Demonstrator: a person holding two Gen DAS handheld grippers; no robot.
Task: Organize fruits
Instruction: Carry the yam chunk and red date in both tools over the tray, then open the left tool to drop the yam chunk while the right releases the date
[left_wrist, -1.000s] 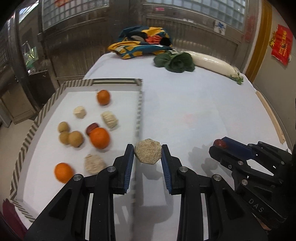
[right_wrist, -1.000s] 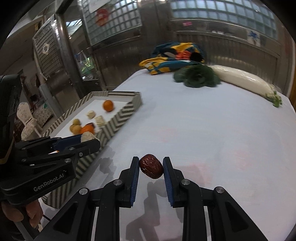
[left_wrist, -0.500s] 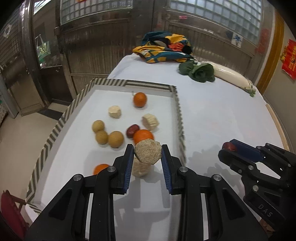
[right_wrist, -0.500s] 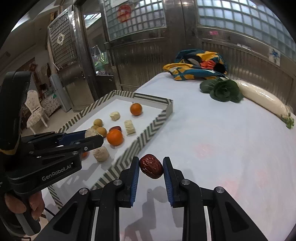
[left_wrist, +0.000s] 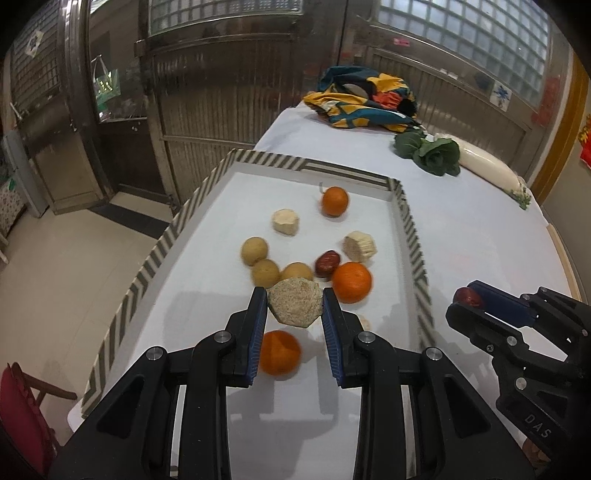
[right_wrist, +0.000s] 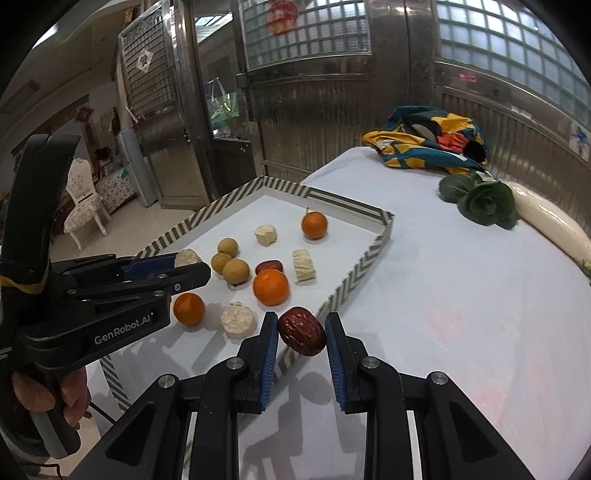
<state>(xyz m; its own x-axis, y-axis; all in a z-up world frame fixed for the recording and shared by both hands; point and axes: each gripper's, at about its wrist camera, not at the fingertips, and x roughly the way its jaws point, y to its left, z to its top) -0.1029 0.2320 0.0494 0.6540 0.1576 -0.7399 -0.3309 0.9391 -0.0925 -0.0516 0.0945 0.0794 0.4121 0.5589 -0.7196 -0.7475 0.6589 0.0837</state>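
Left gripper (left_wrist: 294, 308): jaws pinch a tan, rough-textured hexagonal fruit chunk (left_wrist: 294, 307), held above the white tray with grey chevron-striped walls (left_wrist: 413, 236). At 7 o'clock from the chunk, an orange mandarin (left_wrist: 279, 352) lies on the tray floor. At 2 o'clock lies a second mandarin (left_wrist: 351, 282), with a dark red jujube (left_wrist: 327, 263) just beside it. Three round tan longans (left_wrist: 254, 251) cluster at 11 o'clock.

Right gripper (right_wrist: 301, 336): jaws pinch a wrinkled dark red date (right_wrist: 301, 336), held over the tray's near right wall. At 9 o'clock from the date, a pale round cake-like piece (right_wrist: 238, 319) sits inside the tray.

At 1 o'clock on the white table (right_wrist: 461, 295) lie a green leafy vegetable (right_wrist: 484, 202) and a white radish (right_wrist: 550, 225).
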